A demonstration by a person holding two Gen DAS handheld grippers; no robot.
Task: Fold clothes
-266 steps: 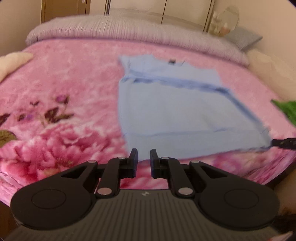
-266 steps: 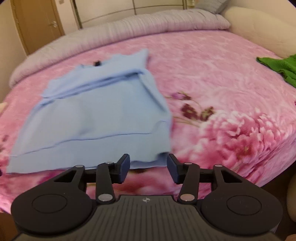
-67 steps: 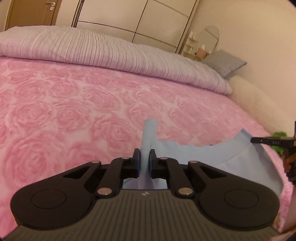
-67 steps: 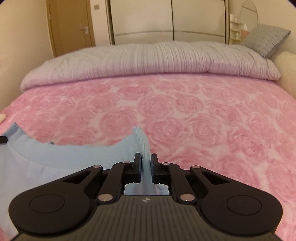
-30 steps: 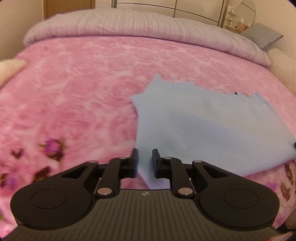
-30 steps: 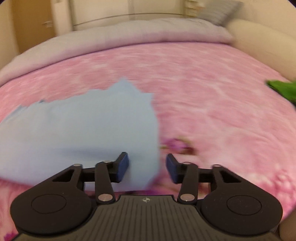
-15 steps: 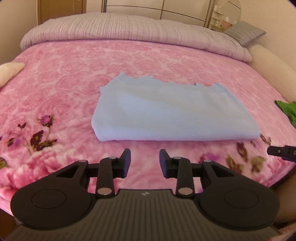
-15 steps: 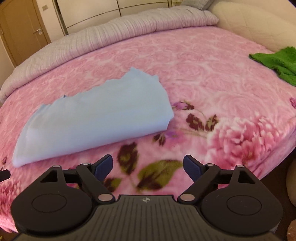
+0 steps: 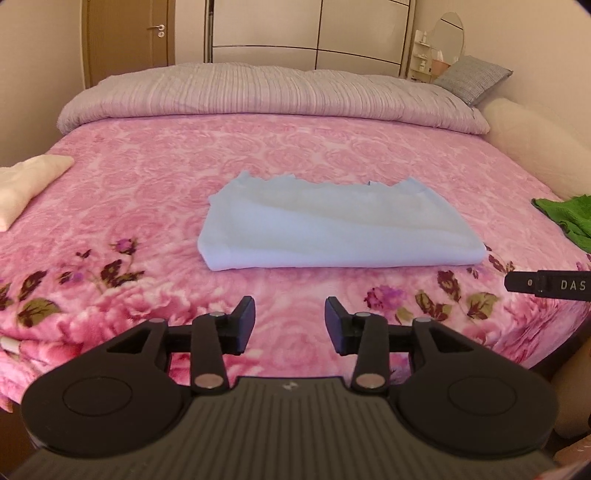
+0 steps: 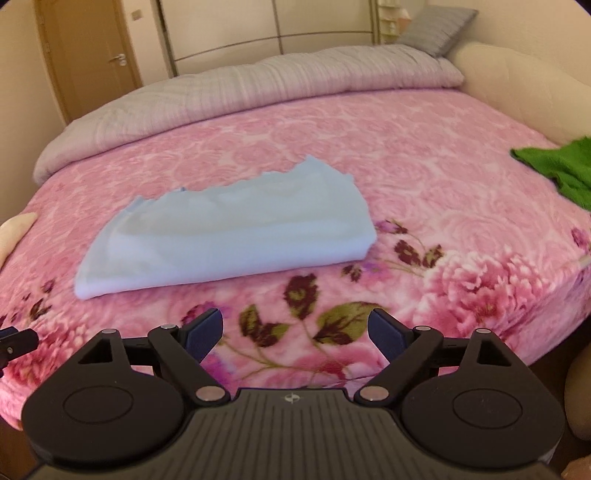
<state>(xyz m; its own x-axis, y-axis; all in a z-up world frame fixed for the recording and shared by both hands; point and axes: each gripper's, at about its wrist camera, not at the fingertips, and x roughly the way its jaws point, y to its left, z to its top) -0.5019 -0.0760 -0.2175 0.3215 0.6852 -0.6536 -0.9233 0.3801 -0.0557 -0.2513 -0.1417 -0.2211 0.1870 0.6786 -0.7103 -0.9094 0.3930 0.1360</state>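
Pink plush covers nearly everything in view: a bed blanket (image 9: pixel 332 147) pressed with a rose pattern, and along its near edge a printed border of larger pink blooms, dark purple flowers and green leaves. At the far left of the bed lies a cream cushion (image 9: pixel 26 184), its corner resting on the blanket. Behind it, in the back wall, stands a brown wooden door (image 9: pixel 125 37) with a metal handle, and beside the door run pale wardrobe panels (image 9: pixel 314 29). Across the head of the bed stretches a ribbed grey-lilac duvet (image 9: pixel 277 92).

In the middle of the blanket lies the light blue garment (image 9: pixel 340 229), folded into a flat, wide rectangle with a rounded fold toward the cameras and a ragged, wavy edge on the far side. It rests well apart from both grippers.

The left gripper (image 9: pixel 290 325) hovers over the floral border with its fingers parted, holding nothing. The right gripper (image 10: pixel 295 328) hovers over the same border with its fingers spread wider, also holding nothing; its tip shows at the right edge of the left wrist view.

Further right, a grey pillow (image 9: pixel 472 77) leans at the end of the duvet, near a small shelf and an oval mirror (image 9: pixel 447 33). A cream padded bed surround (image 10: pixel 524 81) curves along the right side, and a green cloth (image 10: pixel 557 166) lies crumpled on the blanket's right edge.
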